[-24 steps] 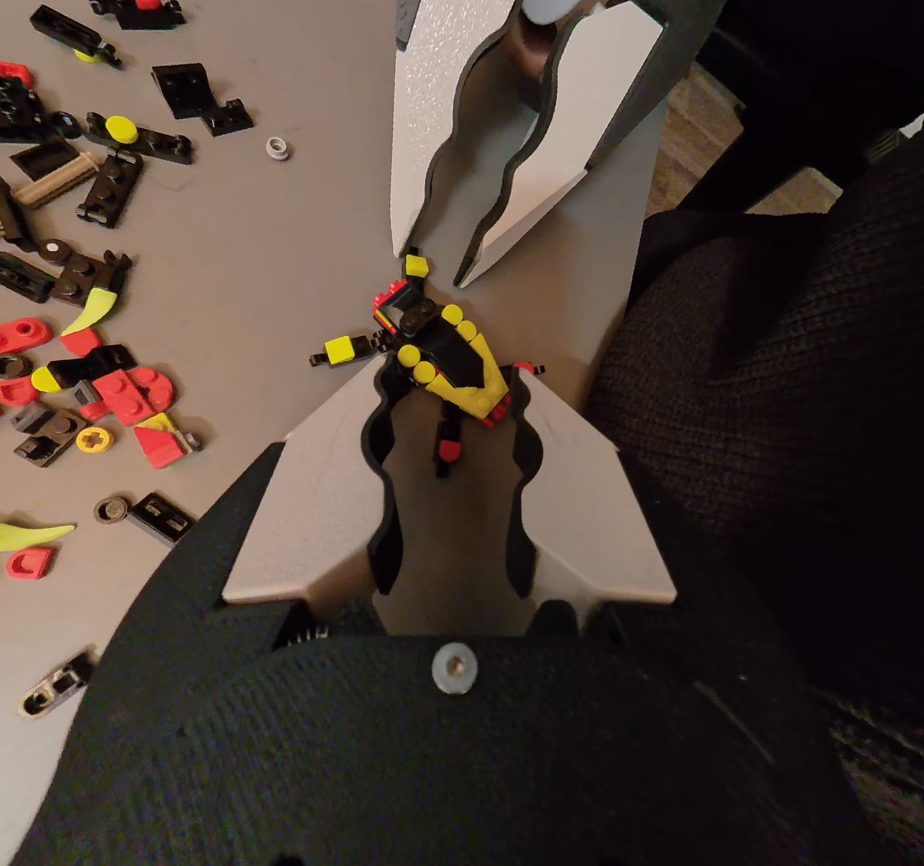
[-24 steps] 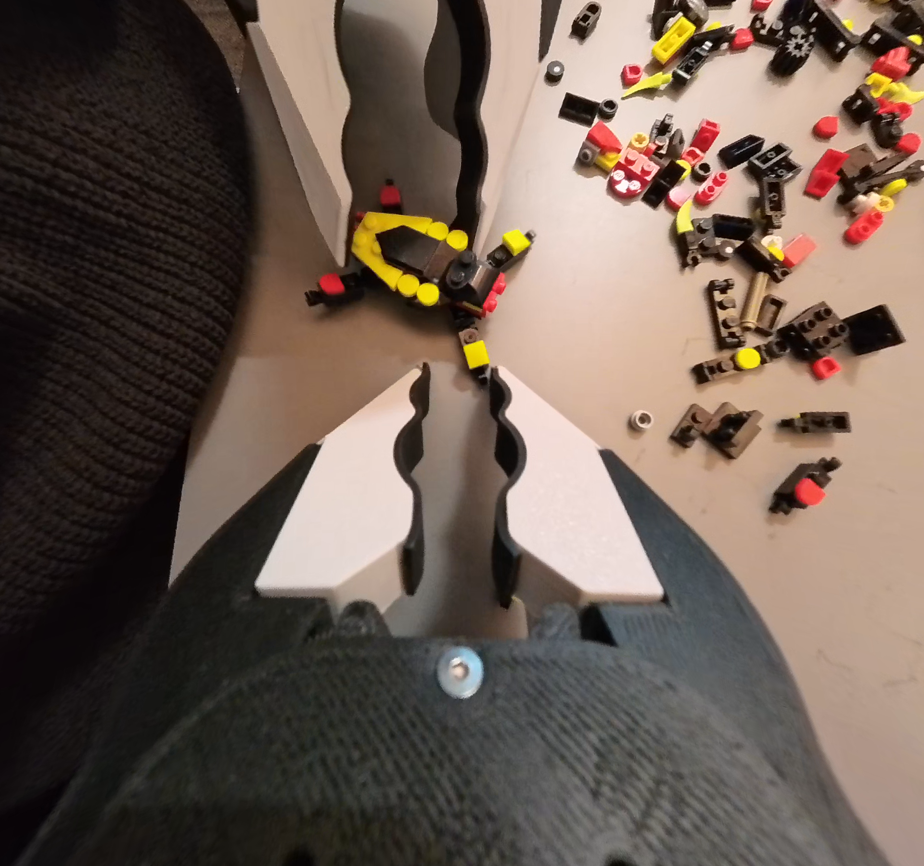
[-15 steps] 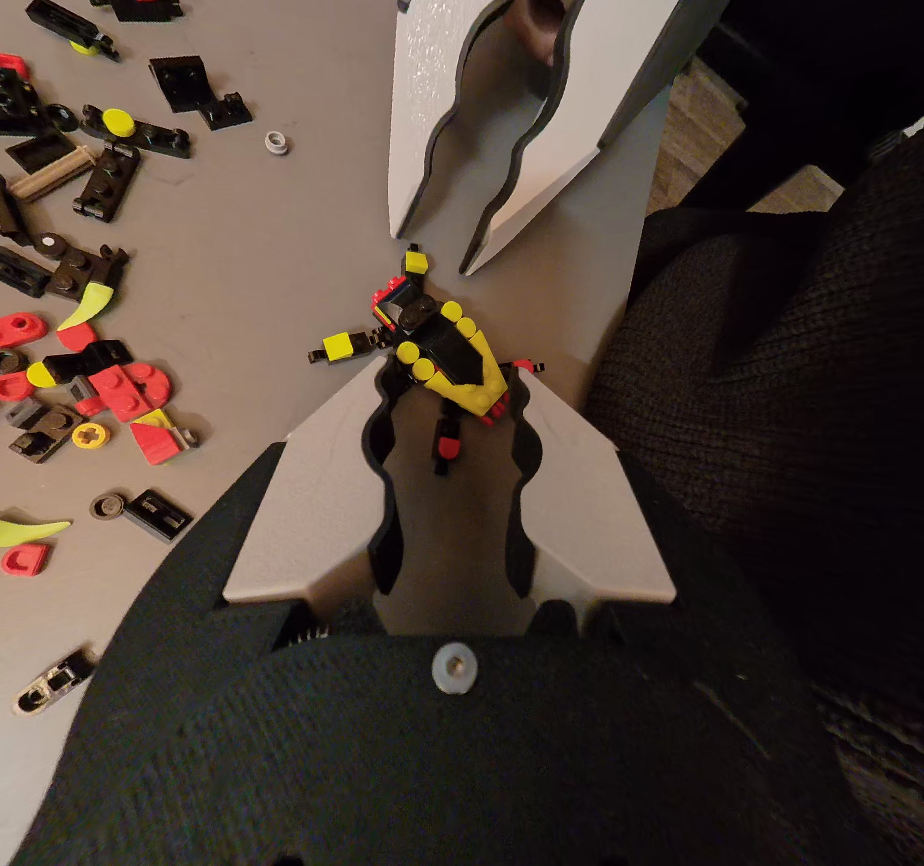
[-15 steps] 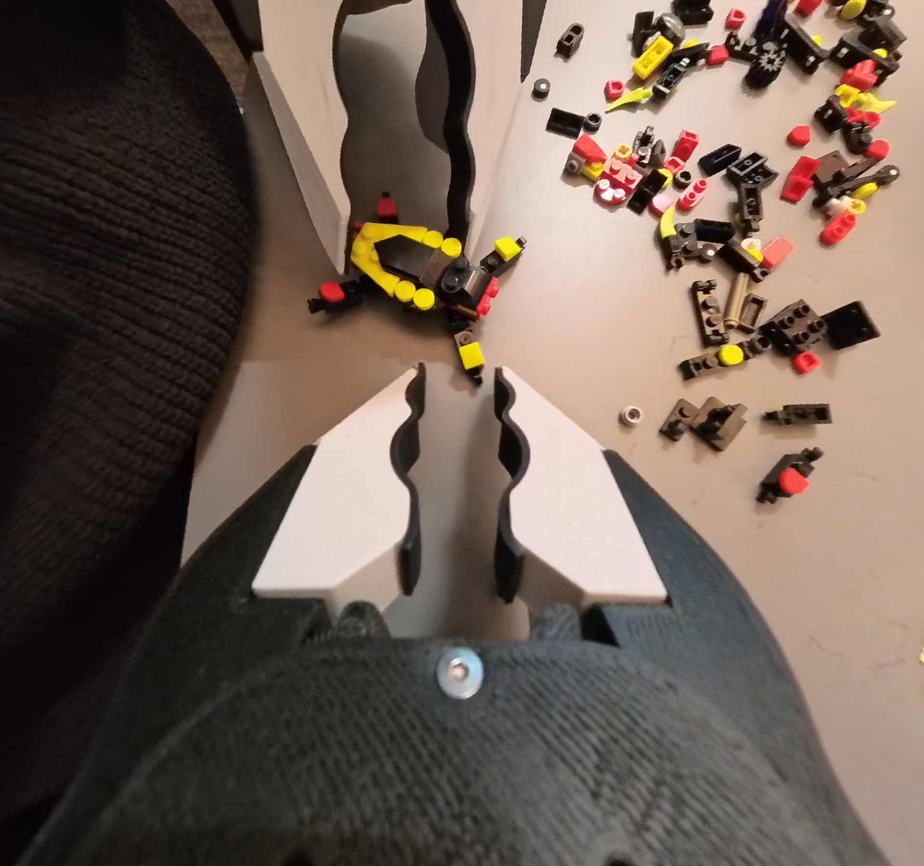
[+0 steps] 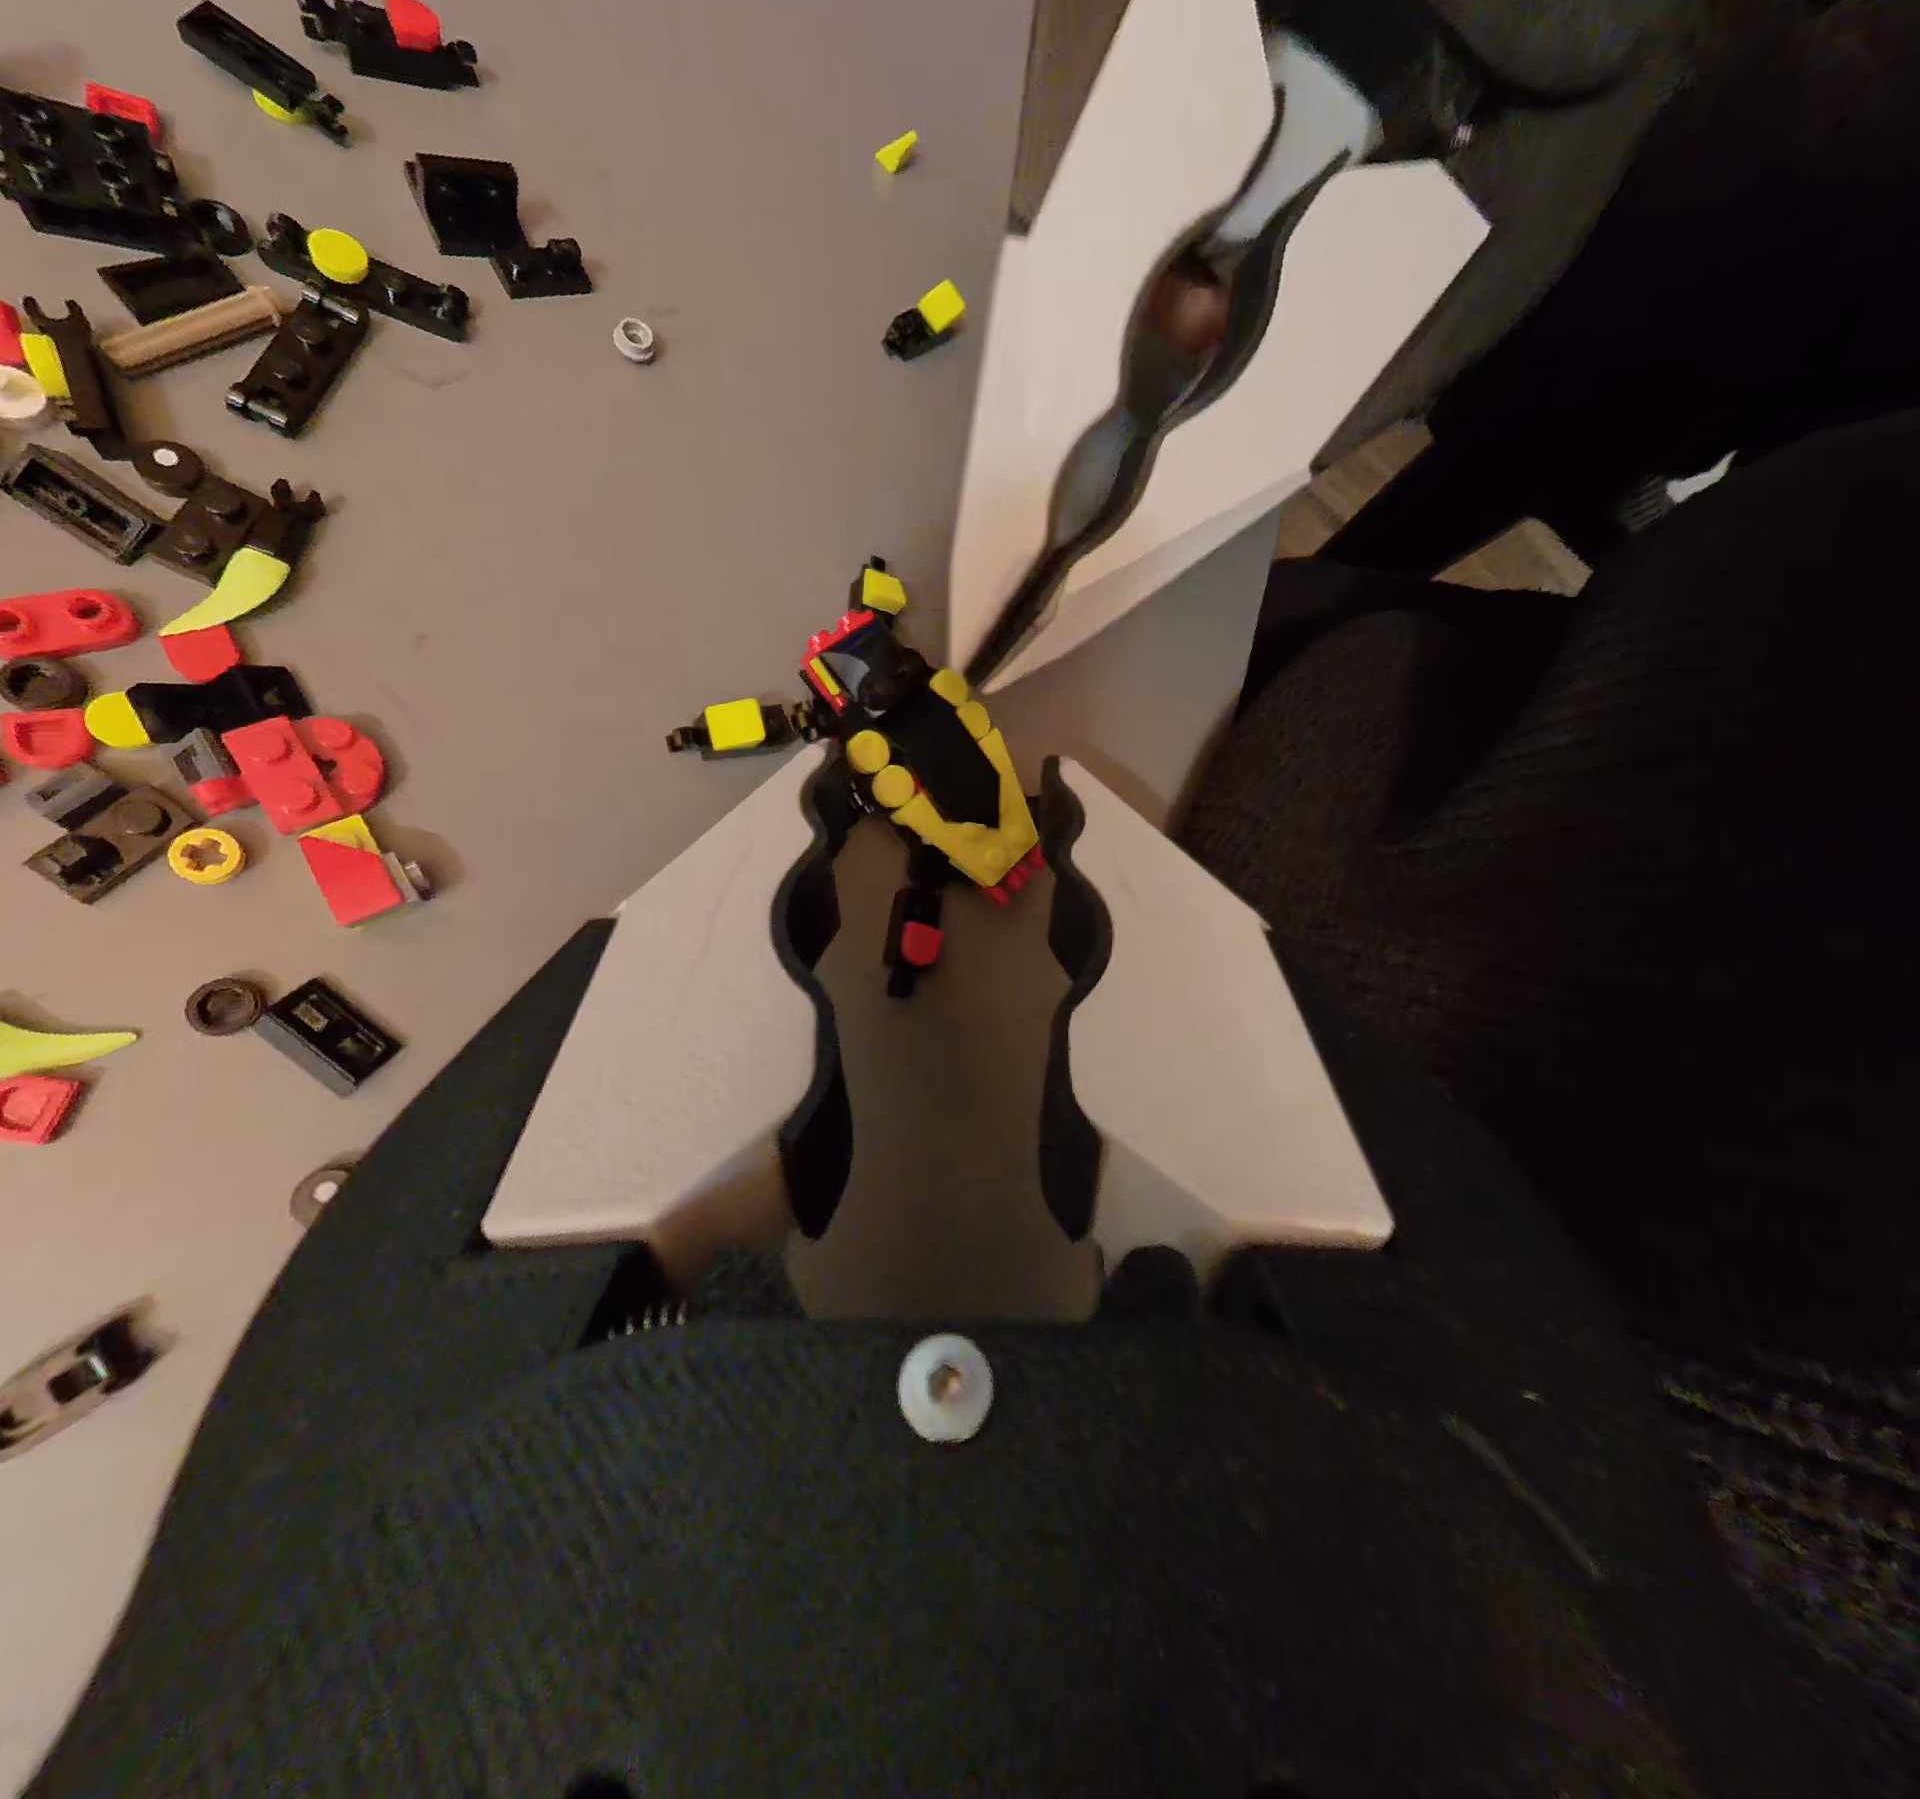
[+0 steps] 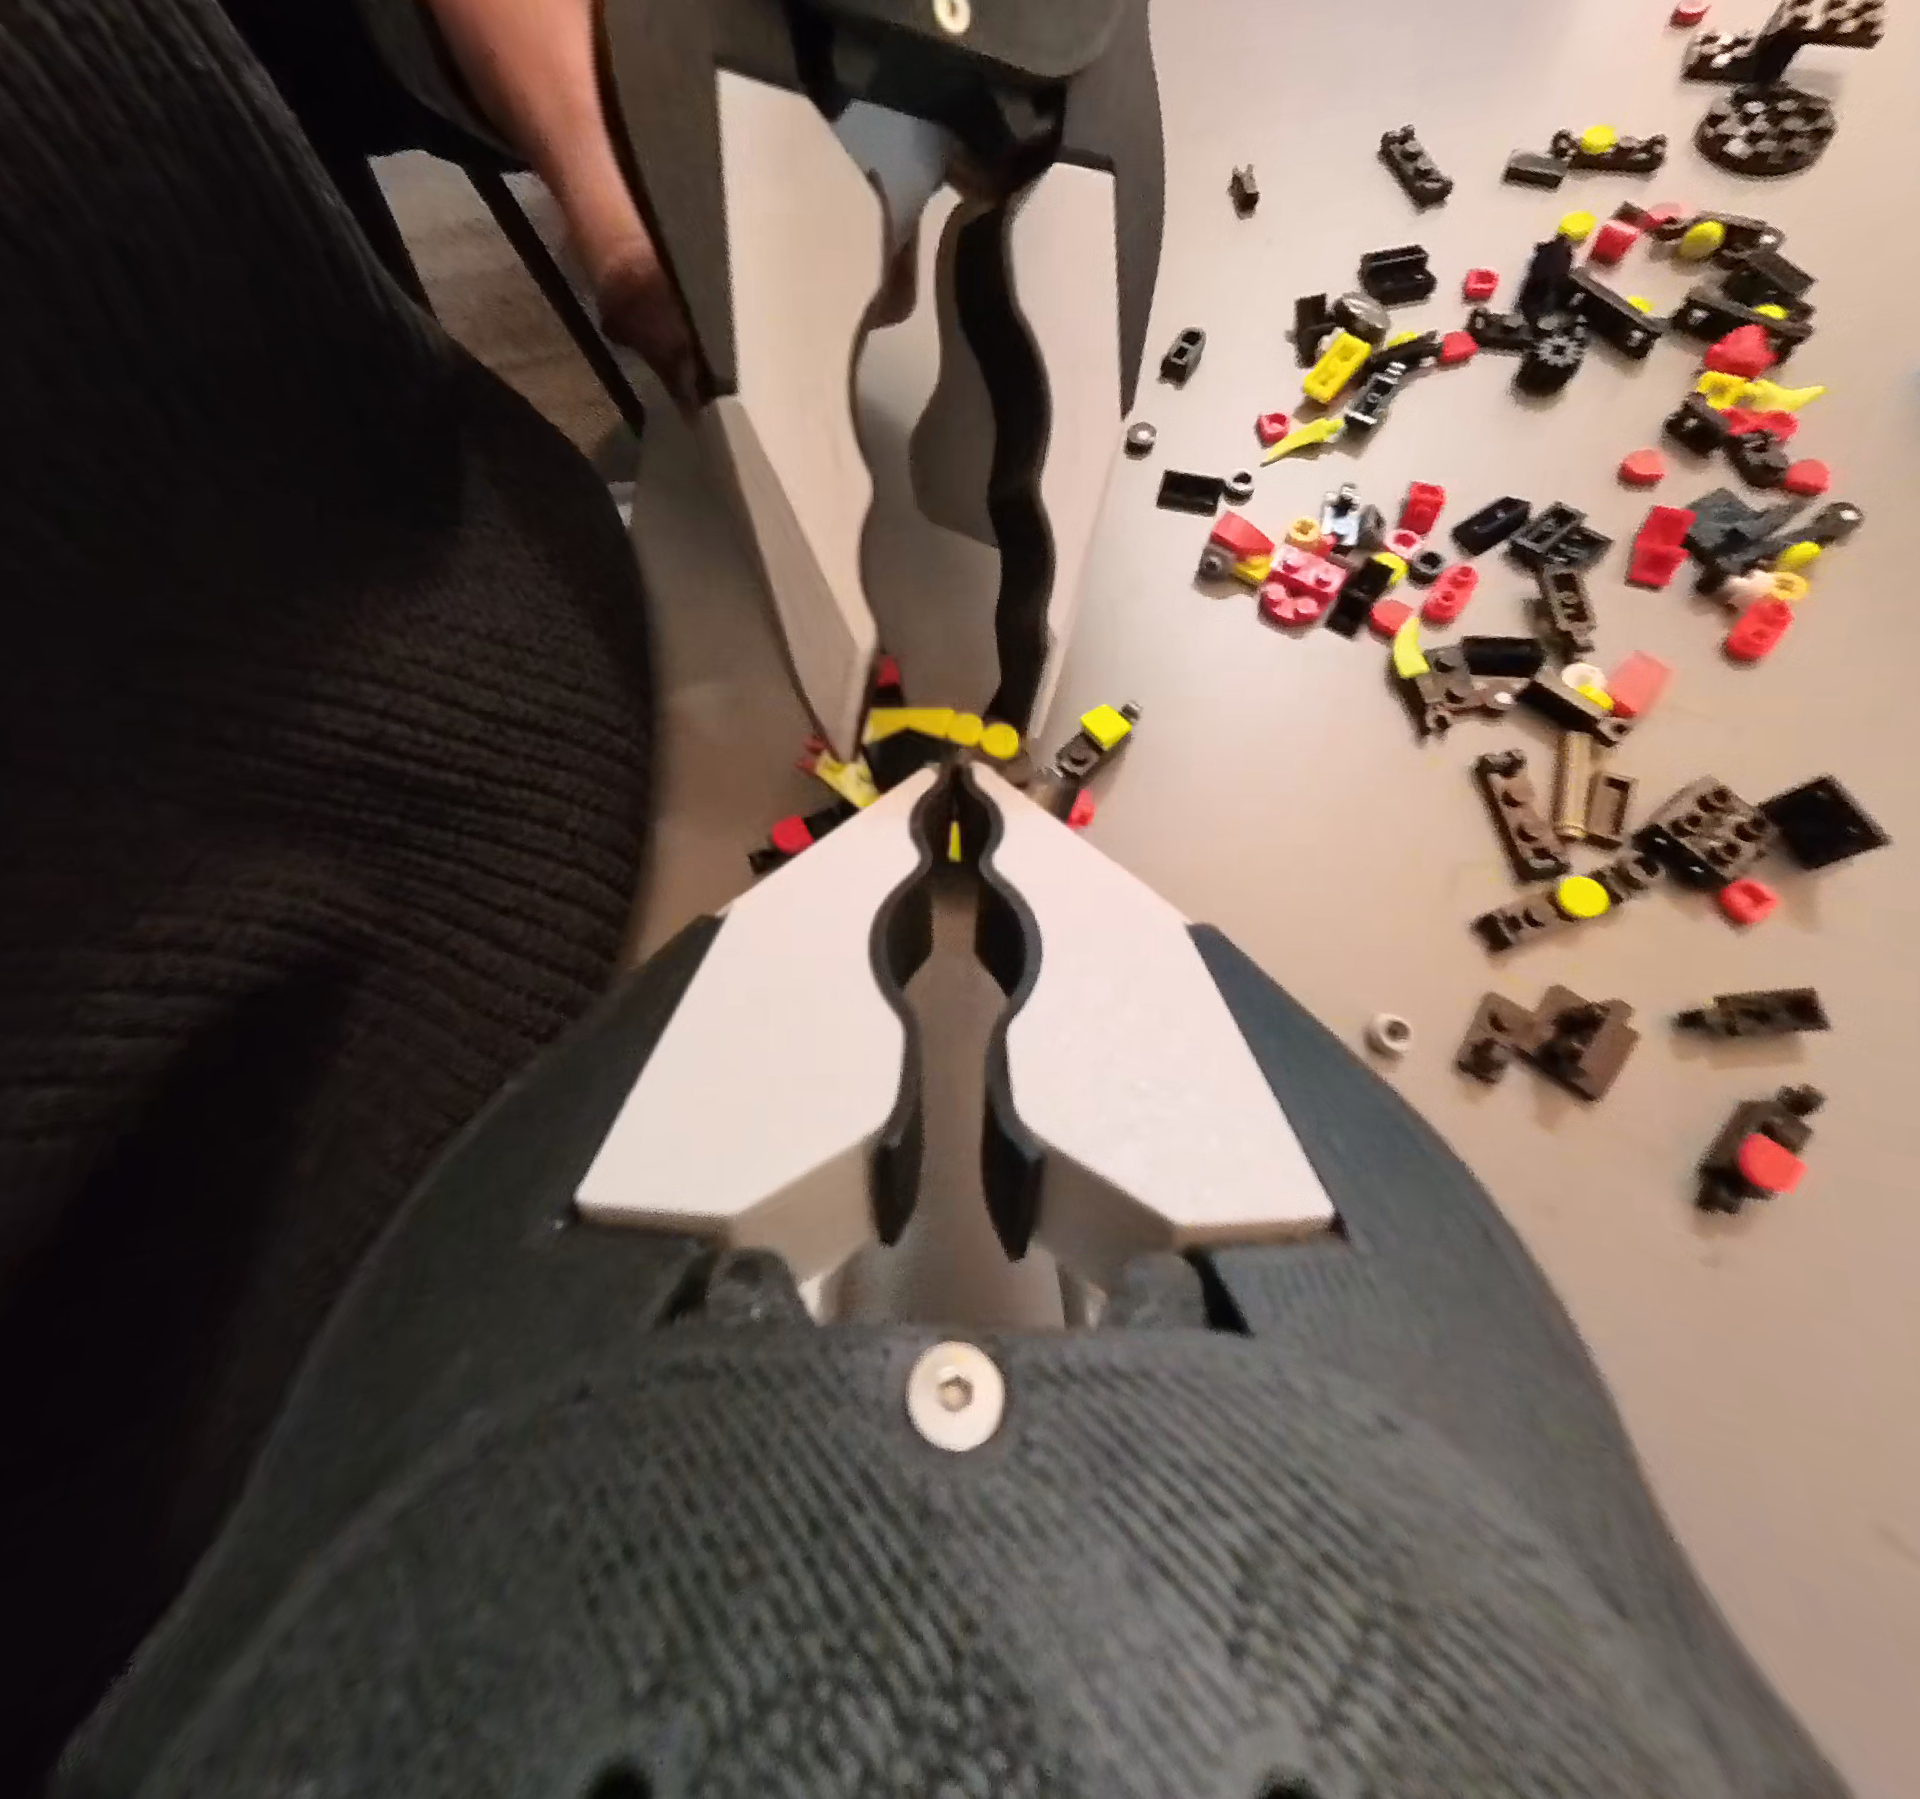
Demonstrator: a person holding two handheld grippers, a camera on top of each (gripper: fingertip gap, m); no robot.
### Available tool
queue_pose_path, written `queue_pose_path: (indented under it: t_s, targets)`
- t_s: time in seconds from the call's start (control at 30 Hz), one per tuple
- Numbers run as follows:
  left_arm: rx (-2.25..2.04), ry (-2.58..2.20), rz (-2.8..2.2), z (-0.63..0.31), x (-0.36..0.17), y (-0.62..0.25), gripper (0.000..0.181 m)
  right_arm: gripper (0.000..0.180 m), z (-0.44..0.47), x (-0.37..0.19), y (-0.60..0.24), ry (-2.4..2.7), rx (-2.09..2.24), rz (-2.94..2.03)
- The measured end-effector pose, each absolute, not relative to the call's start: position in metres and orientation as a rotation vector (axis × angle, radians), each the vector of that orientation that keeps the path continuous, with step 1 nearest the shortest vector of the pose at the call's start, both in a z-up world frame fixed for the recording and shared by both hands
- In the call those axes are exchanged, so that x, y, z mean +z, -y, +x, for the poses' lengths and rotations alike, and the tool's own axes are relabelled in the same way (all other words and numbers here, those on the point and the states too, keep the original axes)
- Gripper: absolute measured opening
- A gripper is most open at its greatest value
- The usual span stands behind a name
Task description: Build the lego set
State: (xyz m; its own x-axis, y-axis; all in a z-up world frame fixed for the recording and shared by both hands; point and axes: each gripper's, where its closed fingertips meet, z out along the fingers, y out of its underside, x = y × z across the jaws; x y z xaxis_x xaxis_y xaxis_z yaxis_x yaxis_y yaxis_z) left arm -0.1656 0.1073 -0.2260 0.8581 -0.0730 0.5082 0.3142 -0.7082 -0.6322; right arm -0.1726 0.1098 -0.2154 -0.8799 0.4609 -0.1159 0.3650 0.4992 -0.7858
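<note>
Lego model [image 5: 928, 770], yellow, black and red, lies on the grey tabletop [image 5: 623, 544]. Left gripper [image 5: 935, 793] straddles its tail, jaws spread. Right gripper [image 6: 954, 781] meets its head, jaws pressed together. Loose bricks [image 6: 1538, 544] lie scattered beyond the model.

A: In the right wrist view, which parts of the model [image 6: 940, 733] are hidden?
B: Its near half lies behind the right gripper's [image 6: 954, 781] fingertips; whether they pinch it cannot be told.

A: And the left wrist view?
B: The loose pieces [image 5: 62, 721] are cut off by the left edge, and the table's [image 5: 623, 523] right edge disappears behind a dark knit sleeve [image 5: 1558, 918].
</note>
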Motion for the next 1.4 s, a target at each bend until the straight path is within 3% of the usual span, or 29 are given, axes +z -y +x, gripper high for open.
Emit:
queue_pose_path:
  t_s: [0.03, 0.27, 0.8, 0.97, 1.17, 1.27, 1.4]
  targets:
    - [-0.671, 0.190, -2.263, -0.167, -0.226, -0.107, 0.032, 0.000, -0.172, -0.216, -0.107, 2.628, 1.349, -0.734]
    - [-0.656, 0.209, -2.293, -0.169, -0.233, -0.106, 0.024, 0.000, -0.173, -0.226, -0.104, 2.655, 1.274, -0.745]
    - [-0.683, 0.259, -2.293, -0.170, -0.236, -0.104, 0.028, 0.000, -0.174, -0.224, -0.106, 2.591, 1.275, -0.671]
    - [-0.795, 0.303, -2.177, -0.171, -0.216, -0.104, 0.037, 0.020, -0.188, -0.186, -0.136, 2.365, 1.389, -0.695]
    - [-0.790, 0.288, -2.201, -0.169, -0.220, -0.102, 0.038, 0.041, -0.182, -0.222, -0.140, 2.518, 1.200, -0.720]
    - [-0.771, 0.267, -2.240, -0.166, -0.226, -0.100, 0.038, 0.039, -0.177, -0.241, -0.136, 2.606, 1.085, -0.663]
    - [-0.764, 0.251, -2.259, -0.163, -0.229, -0.101, 0.038, 0.018, -0.176, -0.247, -0.135, 2.644, 1.089, -0.698]
